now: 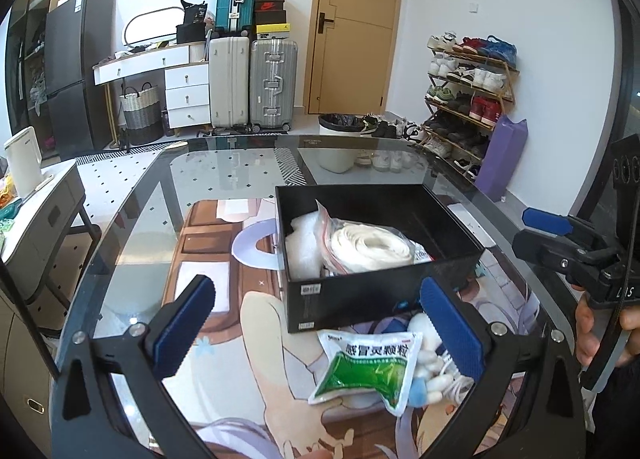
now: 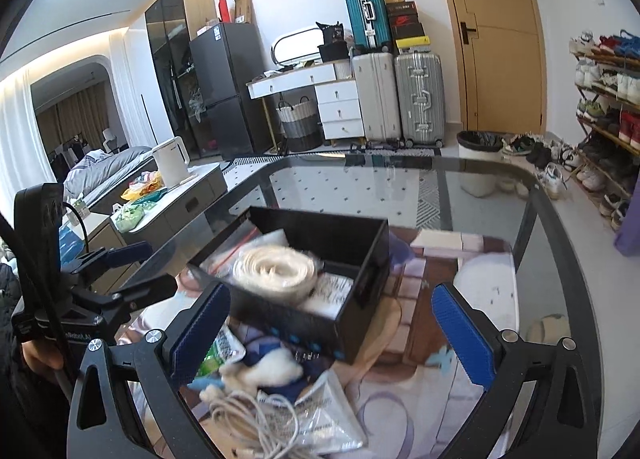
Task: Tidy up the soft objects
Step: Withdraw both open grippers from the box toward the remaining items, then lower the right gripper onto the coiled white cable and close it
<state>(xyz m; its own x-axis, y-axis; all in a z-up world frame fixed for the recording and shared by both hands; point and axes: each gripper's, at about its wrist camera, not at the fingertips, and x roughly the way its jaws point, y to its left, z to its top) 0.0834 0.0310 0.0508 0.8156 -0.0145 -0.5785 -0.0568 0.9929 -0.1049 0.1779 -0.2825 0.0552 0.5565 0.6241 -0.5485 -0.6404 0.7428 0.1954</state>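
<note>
Nearest you, your left gripper (image 1: 320,323) was spread wide and held nothing; the green-and-white sachet (image 1: 368,367) lay flat between its fingers, a white plush toy (image 1: 426,355) touching it on the right. Your right gripper (image 2: 332,335) was likewise spread and empty, above a coiled white cable (image 2: 256,423) and a clear packet (image 2: 332,415). Just beyond stood the black box (image 1: 360,299) on the glass table (image 1: 132,227), holding a bagged roll of white webbing (image 1: 372,247) beside white foam (image 1: 302,247). Suitcases (image 1: 272,83) stood far behind.

"感冒灵颗粒" on sachet (image 1: 366,369) (green)
</note>
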